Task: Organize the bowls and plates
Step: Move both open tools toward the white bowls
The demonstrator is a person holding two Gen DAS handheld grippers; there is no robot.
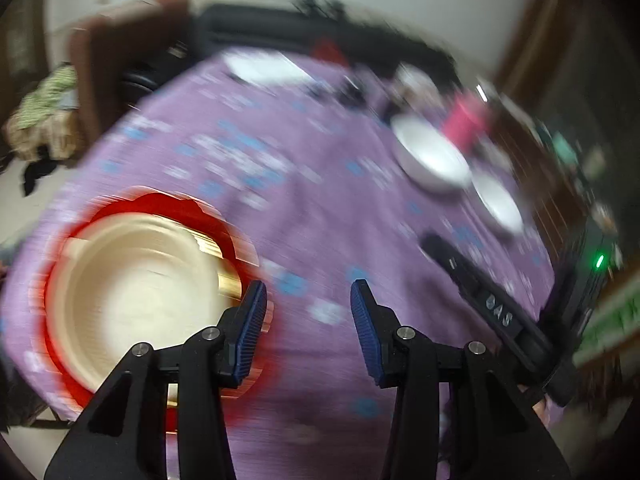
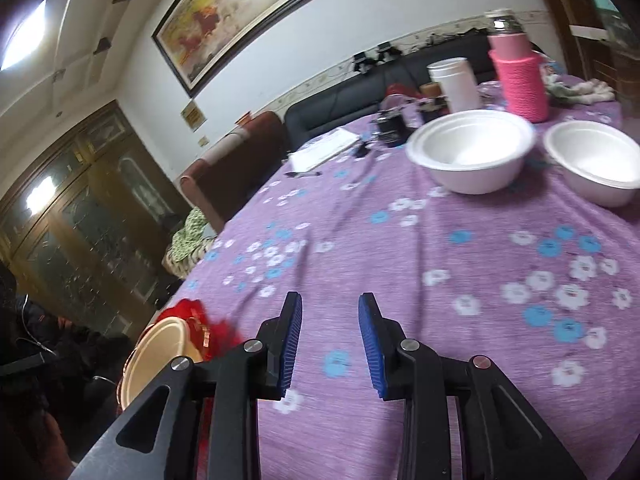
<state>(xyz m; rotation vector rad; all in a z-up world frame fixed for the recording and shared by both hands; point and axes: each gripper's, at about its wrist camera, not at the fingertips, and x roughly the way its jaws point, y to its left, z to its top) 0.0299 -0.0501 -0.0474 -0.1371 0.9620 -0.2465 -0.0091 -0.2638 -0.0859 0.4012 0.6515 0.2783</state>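
Surface [image 2: 400, 264]: purple flowered cloth, carrying all the tableware.
Plates [image 1: 132, 296]: cream plate on a red one, at the near left edge of the surface.
Bowls: larger white bowl [image 2: 470, 156] and second white bowl [image 2: 592, 166], side by side at the far right.
Left gripper [image 1: 308, 316]: jaws parted wide, empty, just right of the plates.
Right gripper [image 2: 330, 336]: jaws parted, empty, well short of the bowls.
Risk: the left view is motion-blurred; a hasty grab could nudge the plates off the edge.
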